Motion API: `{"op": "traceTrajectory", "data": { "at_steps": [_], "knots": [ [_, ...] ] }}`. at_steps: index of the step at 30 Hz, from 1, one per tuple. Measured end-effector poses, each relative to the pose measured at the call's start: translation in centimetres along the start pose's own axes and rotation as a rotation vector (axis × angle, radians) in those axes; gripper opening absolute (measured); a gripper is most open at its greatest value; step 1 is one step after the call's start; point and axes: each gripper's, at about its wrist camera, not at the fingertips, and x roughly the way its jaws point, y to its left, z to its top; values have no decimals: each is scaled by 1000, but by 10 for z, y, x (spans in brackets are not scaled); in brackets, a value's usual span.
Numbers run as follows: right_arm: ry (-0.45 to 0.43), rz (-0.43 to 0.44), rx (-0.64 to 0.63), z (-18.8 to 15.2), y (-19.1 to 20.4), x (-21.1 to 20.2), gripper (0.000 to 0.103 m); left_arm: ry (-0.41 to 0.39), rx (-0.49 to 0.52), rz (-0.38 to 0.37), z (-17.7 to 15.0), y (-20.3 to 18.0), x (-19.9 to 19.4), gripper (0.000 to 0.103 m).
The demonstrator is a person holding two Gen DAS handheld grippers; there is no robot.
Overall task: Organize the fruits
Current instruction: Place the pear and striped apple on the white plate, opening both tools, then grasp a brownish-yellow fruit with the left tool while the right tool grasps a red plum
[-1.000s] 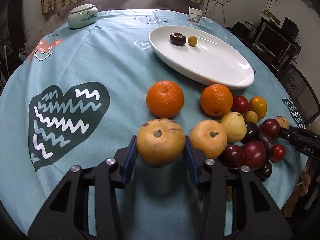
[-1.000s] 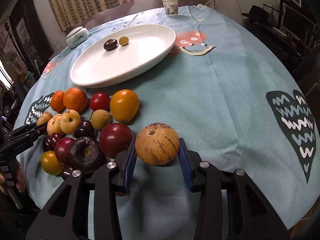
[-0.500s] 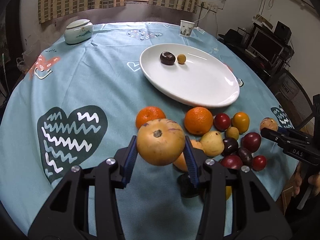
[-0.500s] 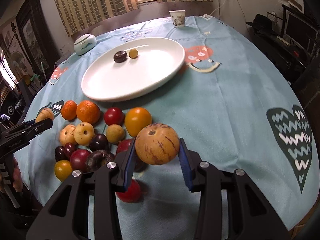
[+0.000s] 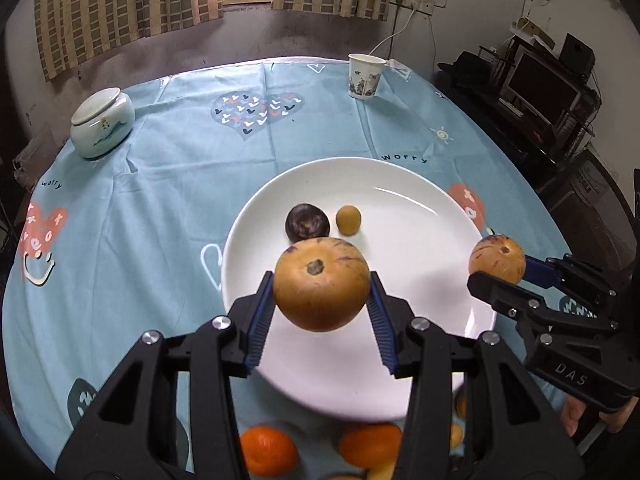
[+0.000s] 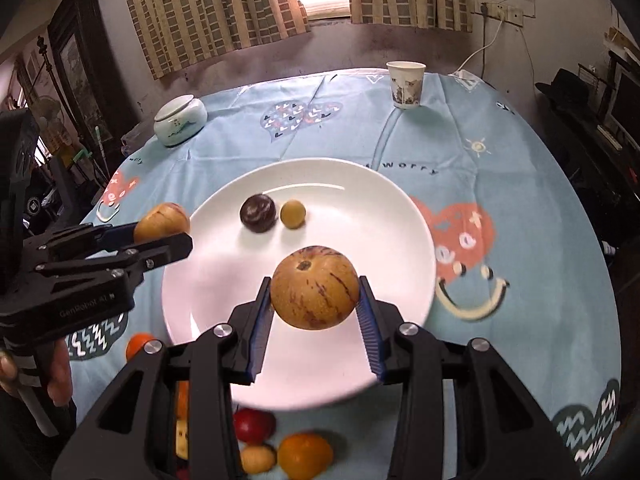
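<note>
My left gripper (image 5: 321, 290) is shut on a tan round fruit (image 5: 321, 285) with faint purple streaks, held in the air over the near half of the white oval plate (image 5: 420, 240). My right gripper (image 6: 315, 292) is shut on a similar tan fruit with purple stripes (image 6: 315, 286), also above the plate (image 6: 360, 208). Each gripper shows in the other's view, the right one (image 5: 500, 270) at the plate's right rim and the left one (image 6: 164, 232) at its left rim. On the plate lie a dark purple fruit (image 5: 307, 222) and a small yellow-brown fruit (image 5: 348, 220).
Loose fruits stay on the teal cloth at the near edge: oranges (image 5: 269, 450), a red one (image 6: 254, 426), an orange-yellow one (image 6: 306, 454). A paper cup (image 5: 365, 77) and a white lidded jar (image 5: 102, 122) stand at the far side. A hand (image 6: 60, 376) holds the left gripper's handle.
Both grippers lifted their fruits off the cloth beside the pile and carried them forward and up over the plate. The pile has dropped to the bottom edge of both views.
</note>
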Motion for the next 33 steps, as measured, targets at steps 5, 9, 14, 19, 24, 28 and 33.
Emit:
{"op": "traceTrajectory", "data": {
  "at_steps": [5, 9, 14, 19, 24, 28, 33],
  "knots": [
    [72, -3, 7, 36, -5, 58, 41, 32, -41, 11, 9, 16, 31, 46],
    [128, -24, 22, 49, -12, 91, 41, 48, -49, 4, 8, 22, 43, 46],
    [153, -32, 28, 56, -12, 108, 42, 54, -47, 5, 11, 22, 49, 47],
    [83, -48, 34, 62, -11, 90, 64, -12, -31, 4, 12, 18, 26, 55],
    [32, -55, 18, 51, -7, 42, 64, -105, -21, 5, -4, 19, -25, 67],
    [27, -43, -1, 15, -5, -3, 64, -173, -13, 10, -33, 18, -67, 75],
    [-1, -48, -51, -48, 10, -50, 65, -170, -18, -13, -94, 14, -94, 88]
  ]
}}
